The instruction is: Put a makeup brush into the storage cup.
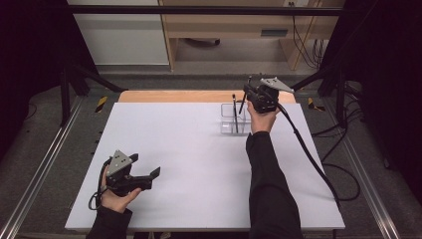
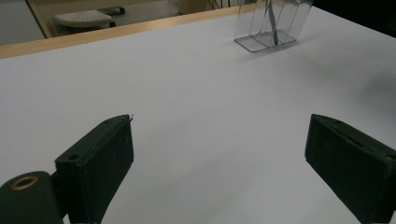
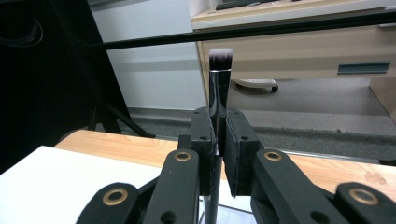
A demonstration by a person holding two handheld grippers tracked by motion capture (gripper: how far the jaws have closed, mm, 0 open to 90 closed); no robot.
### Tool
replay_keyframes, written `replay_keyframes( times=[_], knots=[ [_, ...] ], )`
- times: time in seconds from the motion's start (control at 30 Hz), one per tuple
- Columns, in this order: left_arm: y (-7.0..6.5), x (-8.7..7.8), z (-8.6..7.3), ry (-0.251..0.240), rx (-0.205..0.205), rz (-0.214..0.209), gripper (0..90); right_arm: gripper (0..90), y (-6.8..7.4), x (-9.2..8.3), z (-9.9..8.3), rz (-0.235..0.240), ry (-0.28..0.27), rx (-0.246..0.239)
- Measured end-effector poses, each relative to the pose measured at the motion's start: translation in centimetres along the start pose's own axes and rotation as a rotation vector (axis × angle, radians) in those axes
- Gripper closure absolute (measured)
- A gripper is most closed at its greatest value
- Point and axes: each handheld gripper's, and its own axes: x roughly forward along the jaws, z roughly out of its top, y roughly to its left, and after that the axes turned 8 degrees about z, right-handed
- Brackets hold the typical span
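My right gripper [image 3: 218,135] is shut on a black-handled makeup brush [image 3: 218,79], bristles up, handle running down between the jaws. In the high view the right gripper [image 1: 249,94] holds that brush [image 1: 242,105] tilted over a clear plastic organiser [image 1: 234,122] at the far middle of the white table; the brush's lower end sits at the organiser's top. Another dark brush [image 1: 234,112] stands in the organiser. My left gripper [image 1: 149,175] rests open near the front left of the table, nothing between its jaws. From the left gripper view, the organiser [image 2: 271,23] stands far ahead.
The white board [image 1: 189,164] covers a wooden table whose far edge [image 1: 174,96] shows behind it. A black cable [image 1: 313,159] trails from the right gripper across the table's right side. Dark frame posts stand at both far corners.
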Motion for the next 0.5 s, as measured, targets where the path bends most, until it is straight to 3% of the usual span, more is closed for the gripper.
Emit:
replay_keyframes(
  times=[0.5],
  knots=[
    [0.0, 0.0, 0.0, -0.003, -0.001, 0.000, 7.1, 83.8, 0.3, 1.1, -1.5, 0.004, 0.034, -0.003]
  ],
)
